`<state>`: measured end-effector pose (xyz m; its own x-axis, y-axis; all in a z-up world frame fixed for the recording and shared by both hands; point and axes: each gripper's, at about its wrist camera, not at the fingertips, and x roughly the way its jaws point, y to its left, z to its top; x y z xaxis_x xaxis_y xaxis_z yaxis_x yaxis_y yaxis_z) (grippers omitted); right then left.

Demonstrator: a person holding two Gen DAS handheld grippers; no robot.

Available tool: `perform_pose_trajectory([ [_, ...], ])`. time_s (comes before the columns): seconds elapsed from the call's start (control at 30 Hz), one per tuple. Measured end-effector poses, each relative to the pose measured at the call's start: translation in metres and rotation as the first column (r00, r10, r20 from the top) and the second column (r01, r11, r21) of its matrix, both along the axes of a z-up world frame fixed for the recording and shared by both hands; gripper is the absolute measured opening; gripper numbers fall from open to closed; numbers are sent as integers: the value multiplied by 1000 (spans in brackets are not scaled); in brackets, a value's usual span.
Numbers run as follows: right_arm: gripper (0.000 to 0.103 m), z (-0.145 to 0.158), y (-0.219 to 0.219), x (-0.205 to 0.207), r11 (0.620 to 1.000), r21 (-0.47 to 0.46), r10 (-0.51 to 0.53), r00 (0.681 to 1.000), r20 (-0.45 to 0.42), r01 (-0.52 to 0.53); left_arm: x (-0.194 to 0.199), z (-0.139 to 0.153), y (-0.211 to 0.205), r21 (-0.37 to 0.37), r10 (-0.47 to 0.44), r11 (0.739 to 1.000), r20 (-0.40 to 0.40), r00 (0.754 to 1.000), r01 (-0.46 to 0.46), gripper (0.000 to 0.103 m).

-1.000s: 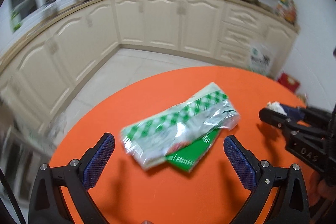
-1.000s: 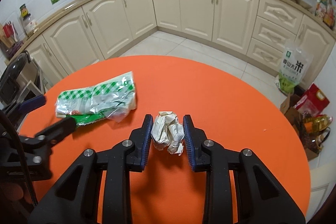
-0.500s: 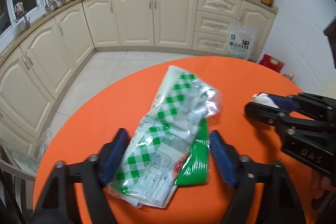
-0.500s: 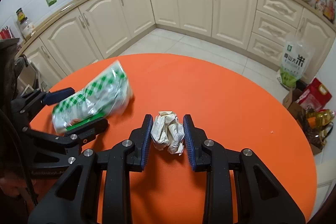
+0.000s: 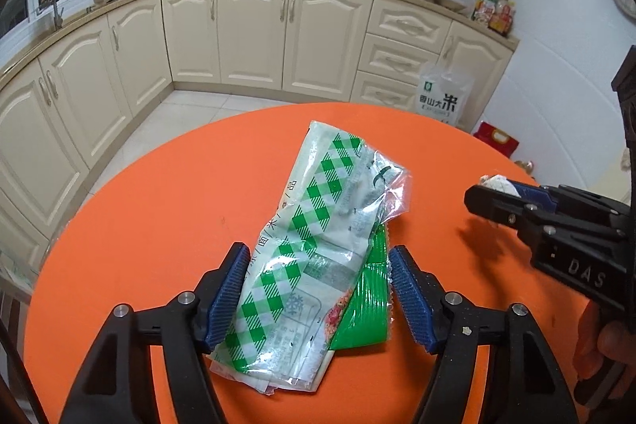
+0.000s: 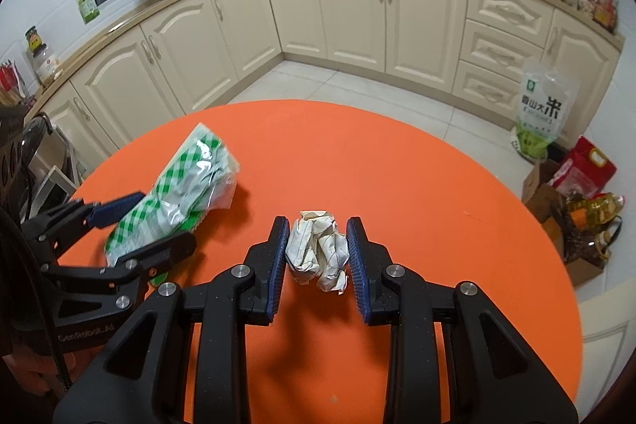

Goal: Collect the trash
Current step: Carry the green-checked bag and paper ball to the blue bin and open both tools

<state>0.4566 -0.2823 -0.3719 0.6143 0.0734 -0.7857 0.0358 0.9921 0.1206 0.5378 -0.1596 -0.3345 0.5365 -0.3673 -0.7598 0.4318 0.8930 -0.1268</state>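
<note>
A green-and-white checked plastic wrapper (image 5: 314, 249), with a green packet (image 5: 363, 299) under it, lies between the fingers of my left gripper (image 5: 318, 295), which is closed on it. In the right wrist view the wrapper (image 6: 181, 191) looks held a little above the round orange table (image 6: 397, 169) by the left gripper (image 6: 151, 221). My right gripper (image 6: 317, 257) is shut on a crumpled white paper ball (image 6: 317, 251). In the left wrist view the right gripper (image 5: 501, 197) is at the right with the paper ball (image 5: 495, 181) at its tip.
Cream kitchen cabinets (image 6: 357, 6) run along the far wall beyond a tiled floor. A rice bag (image 6: 540, 114), a red bag (image 6: 584, 165) and oil bottles (image 6: 596, 209) stand on the floor right of the table. The table edge (image 5: 51, 257) is close at the left.
My left gripper has turned, moved over the wrapper and closed from wide open onto it. The right gripper has stayed shut on the paper ball.
</note>
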Motion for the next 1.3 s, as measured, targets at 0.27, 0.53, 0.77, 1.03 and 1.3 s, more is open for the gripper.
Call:
perform_pose_trajectory([
  [0.27,28,24,-8,-44,1000,-4,-21,999,44,21,-82,32,32,-75,44,996,69,997,-38,66],
  [0.53,28,58,-8,-106,999,-9,-42,993,114,43,-184,46,25,-119,64,992,169,984,-44,66],
  [0.77,28,90,-13,-174,998,2,-66,982,178,67,-294,54,20,-146,42,989,223,974,-10,66],
  [1.03,28,124,-41,-250,992,15,-126,958,258,126,-398,68,7,-167,-15,984,281,960,64,67],
  [1.3,28,130,-103,-313,971,48,-240,926,291,236,-461,65,-30,-165,-129,969,295,947,184,67],
])
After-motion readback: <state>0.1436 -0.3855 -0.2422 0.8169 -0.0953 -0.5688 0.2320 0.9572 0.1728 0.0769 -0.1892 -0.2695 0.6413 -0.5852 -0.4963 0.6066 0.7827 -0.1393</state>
